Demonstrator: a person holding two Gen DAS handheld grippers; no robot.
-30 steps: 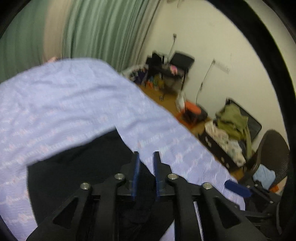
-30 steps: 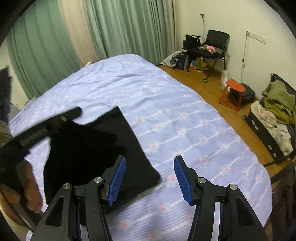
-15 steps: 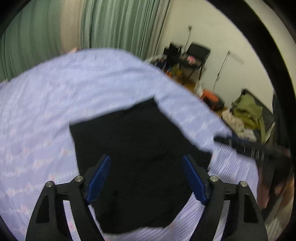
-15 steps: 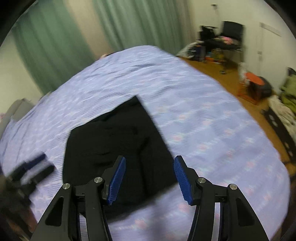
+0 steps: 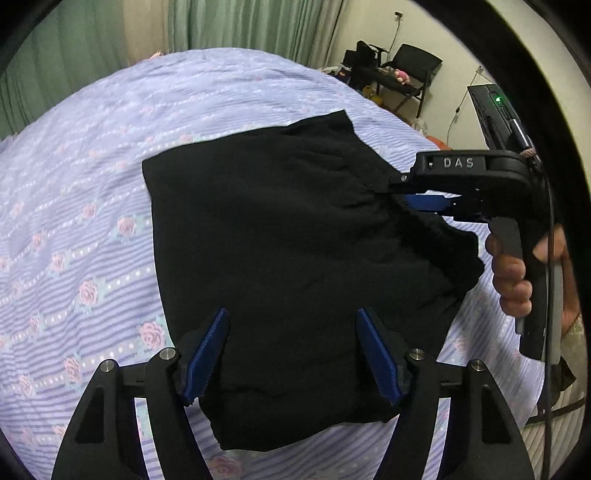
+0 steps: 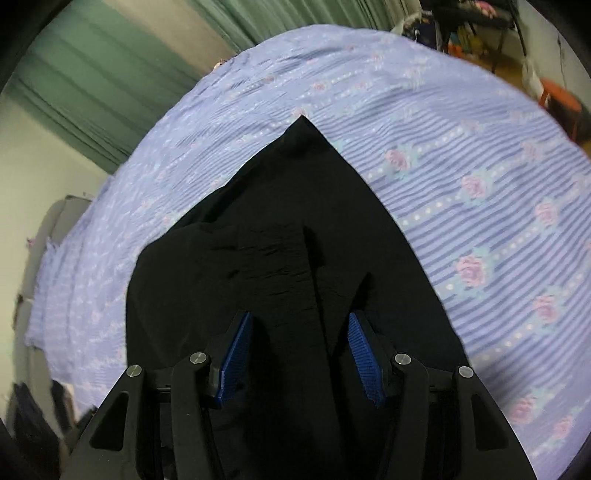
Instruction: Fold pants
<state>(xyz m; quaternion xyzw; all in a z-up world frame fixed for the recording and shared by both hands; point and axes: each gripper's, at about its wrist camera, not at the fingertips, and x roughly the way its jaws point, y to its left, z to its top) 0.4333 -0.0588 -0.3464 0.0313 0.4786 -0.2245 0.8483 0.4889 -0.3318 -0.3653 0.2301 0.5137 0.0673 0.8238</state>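
Black pants point(image 5: 288, 236), folded into a rough rectangle, lie on the lilac flowered bedsheet point(image 5: 81, 206). My left gripper point(image 5: 291, 328) is open, its blue pads just above the near edge of the pants. The right gripper shows in the left wrist view point(image 5: 402, 192), its tips at the gathered waistband on the right edge. In the right wrist view the right gripper point(image 6: 300, 328) is open, straddling a raised ridge of the pants point(image 6: 295, 258).
The bed point(image 6: 480, 177) fills most of both views. Green curtains point(image 5: 236, 26) hang behind it. A black chair point(image 5: 413, 62) and cluttered floor stand at the far right. An orange stool point(image 6: 561, 99) is beside the bed.
My left gripper opened and let go of the pants, then dropped closer to them. My right gripper swung over to the waistband side and came down onto the cloth.
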